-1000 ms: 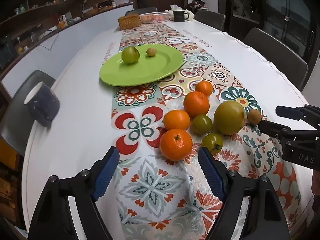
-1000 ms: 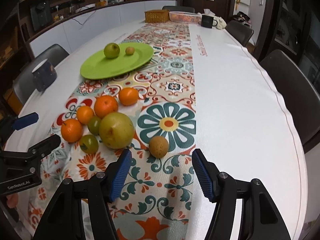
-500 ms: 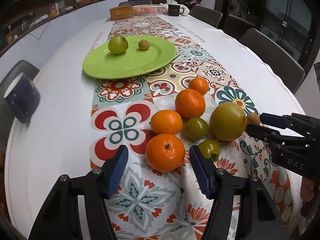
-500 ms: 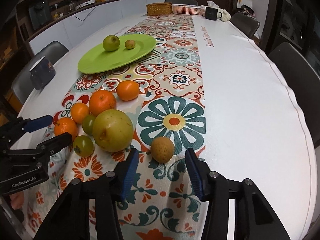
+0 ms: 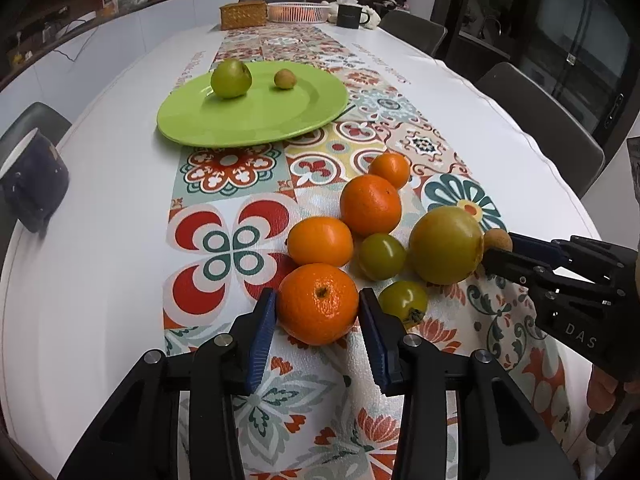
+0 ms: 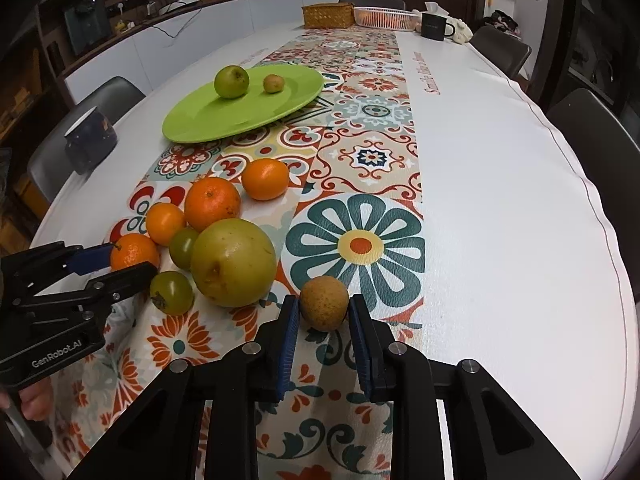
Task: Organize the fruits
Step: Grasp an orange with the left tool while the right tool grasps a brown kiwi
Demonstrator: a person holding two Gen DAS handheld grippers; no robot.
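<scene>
A heap of fruit lies on the patterned runner: several oranges, small green fruits and a large yellow-green pear [image 5: 446, 245]. My left gripper [image 5: 318, 312] has its jaws on both sides of the nearest orange [image 5: 318, 303], narrowed close to its skin. My right gripper [image 6: 323, 312] likewise brackets a small brown fruit [image 6: 324, 302], pads near its sides. Both fruits still rest on the cloth. A green plate [image 5: 252, 120] farther back holds a green apple [image 5: 231, 78] and a small brown fruit [image 5: 285, 79].
A dark mug [image 5: 34, 186] stands at the table's left edge. A wicker basket [image 5: 243, 14], a white basket and a black mug sit at the far end. Chairs line both long sides.
Both grippers have moved forward and narrowed: the left now straddles the nearest orange, the right straddles the small brown fruit. The fruits have not moved.
</scene>
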